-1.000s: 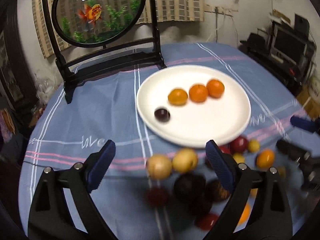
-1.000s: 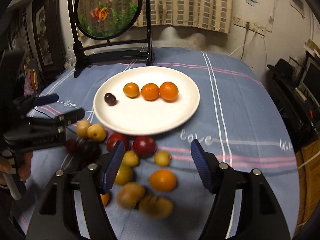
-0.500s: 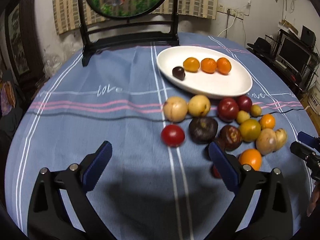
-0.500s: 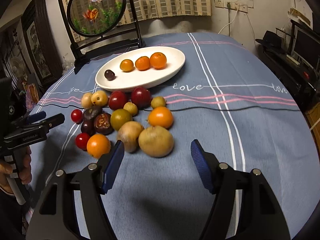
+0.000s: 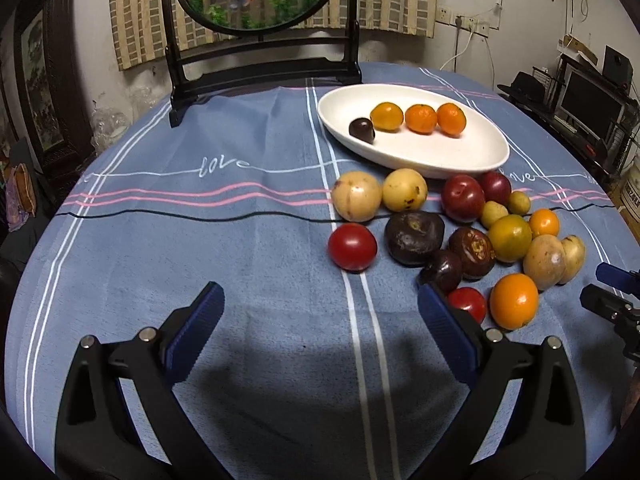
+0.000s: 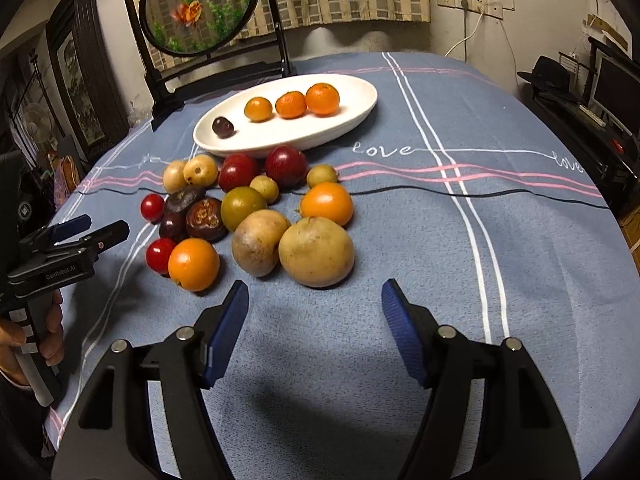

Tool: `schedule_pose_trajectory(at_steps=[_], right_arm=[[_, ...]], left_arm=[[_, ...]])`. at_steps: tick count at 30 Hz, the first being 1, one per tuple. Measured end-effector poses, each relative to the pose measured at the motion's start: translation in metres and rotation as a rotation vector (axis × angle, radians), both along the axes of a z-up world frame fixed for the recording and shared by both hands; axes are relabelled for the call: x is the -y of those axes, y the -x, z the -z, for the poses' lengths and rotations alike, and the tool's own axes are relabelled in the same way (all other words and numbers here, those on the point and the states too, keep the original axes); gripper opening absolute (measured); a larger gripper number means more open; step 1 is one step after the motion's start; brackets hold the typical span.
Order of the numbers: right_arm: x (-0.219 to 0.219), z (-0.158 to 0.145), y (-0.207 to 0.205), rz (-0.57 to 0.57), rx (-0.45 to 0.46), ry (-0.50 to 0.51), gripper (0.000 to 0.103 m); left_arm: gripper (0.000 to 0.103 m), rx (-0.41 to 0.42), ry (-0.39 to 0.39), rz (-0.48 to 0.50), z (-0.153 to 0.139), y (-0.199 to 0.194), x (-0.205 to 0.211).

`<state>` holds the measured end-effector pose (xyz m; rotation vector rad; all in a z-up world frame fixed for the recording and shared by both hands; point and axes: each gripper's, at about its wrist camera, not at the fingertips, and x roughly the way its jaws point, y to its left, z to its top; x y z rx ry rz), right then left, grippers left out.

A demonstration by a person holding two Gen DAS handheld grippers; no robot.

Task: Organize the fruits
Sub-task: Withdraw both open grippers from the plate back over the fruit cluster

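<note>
While both tools hang empty over the blue cloth, between picks by the look of it. Left gripper [image 5: 320, 322]: jaws spread wide, nothing held, short of the loose pile. Right gripper [image 6: 315, 312]: jaws likewise apart, holding nothing, just short of the big tan fruit [image 6: 316, 251]. Nearest in the pile, an orange [image 6: 193, 264] touching a small red tomato [image 6: 159, 255]; farther on, dark purple fruit [image 6: 203, 219], a greenish citrus [image 6: 242, 207], two red plums [image 6: 286, 166] just short of the white plate [image 6: 362, 109]. On the plate, three small oranges [image 6: 291, 104] in a row and one dark plum [image 6: 223, 126], apart from them. Mostly undone, judging by the pile. Next, likely: advance over one loose fruit, close gently round its middle, lift clear of its neighbours, carry to the plate beside its kind. Beyond the plate, a goldfish screen [image 6: 199, 8].
</note>
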<state>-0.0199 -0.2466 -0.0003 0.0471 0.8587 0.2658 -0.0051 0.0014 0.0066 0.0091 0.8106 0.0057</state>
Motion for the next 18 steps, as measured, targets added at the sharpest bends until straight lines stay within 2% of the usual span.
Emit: schedule_pose_trajectory(at_steps=[8, 14, 18], right_arm=[[-0.003, 0.008, -0.004, -0.002, -0.035, 0.025, 0.069], [-0.007, 0.015, -0.014, 0.049, -0.079, 0.142, 0.069], [-0.015, 0.016, -0.021, 0.026, -0.089, 0.192, 0.069]], left_arm=[[0.099, -0.039, 0.060, 0.010, 0.007, -0.004, -0.005], [0.099, -0.043, 0.079, 0.006, 0.009, -0.004, -0.008], [0.099, -0.050, 0.086, 0.015, 0.010, -0.004, -0.007]])
